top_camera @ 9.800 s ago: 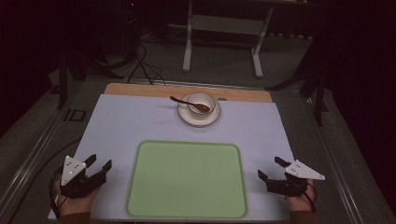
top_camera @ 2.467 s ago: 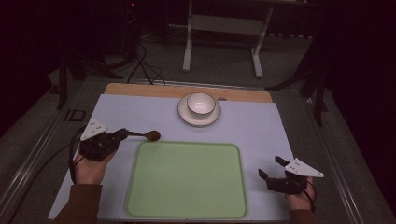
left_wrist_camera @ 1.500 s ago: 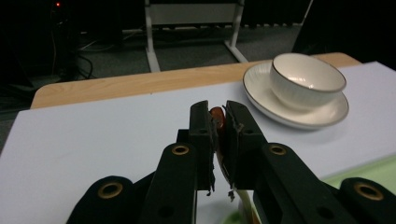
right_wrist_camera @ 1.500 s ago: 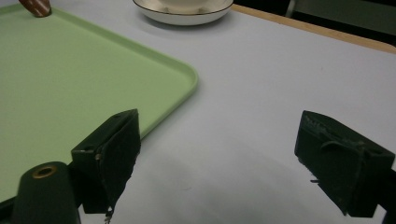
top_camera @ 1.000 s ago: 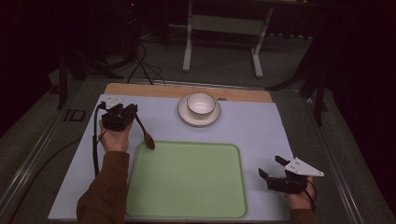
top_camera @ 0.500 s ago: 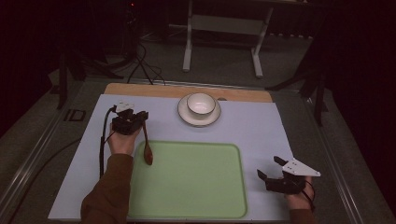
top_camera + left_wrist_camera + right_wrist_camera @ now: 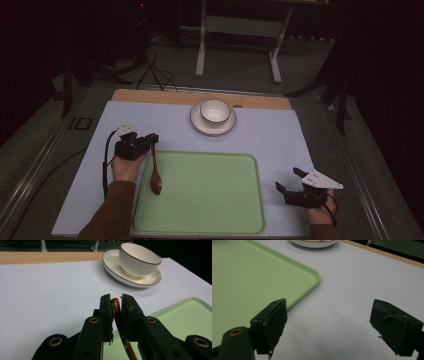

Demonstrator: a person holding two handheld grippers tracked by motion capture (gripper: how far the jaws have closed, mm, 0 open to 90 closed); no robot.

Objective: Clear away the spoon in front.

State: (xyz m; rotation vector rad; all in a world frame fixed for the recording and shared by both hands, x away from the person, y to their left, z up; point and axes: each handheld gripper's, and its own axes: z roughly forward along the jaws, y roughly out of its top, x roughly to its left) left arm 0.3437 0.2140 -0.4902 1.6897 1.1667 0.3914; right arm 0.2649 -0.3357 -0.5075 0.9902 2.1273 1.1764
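Dark room; grey floor [image 7: 310, 70], white metal stand [image 7: 239, 27] behind table, black cables [image 7: 150, 70] trailing left.

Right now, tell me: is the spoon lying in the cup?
No. The spoon is clamped by its handle in the left gripper, its bowl hanging over the green tray, and the cup on its saucer is empty.

The table [image 7: 90, 200] is covered by a pale lilac-white sheet, with a strip of bare wood along its far edge at 12 o'clock. A light green tray [image 7: 210, 200] lies flat on the sheet toward 6 o'clock. A white saucer [image 7: 197, 122] carrying a white cup [image 7: 215, 110] stands at 12 o'clock, apart from the tray.
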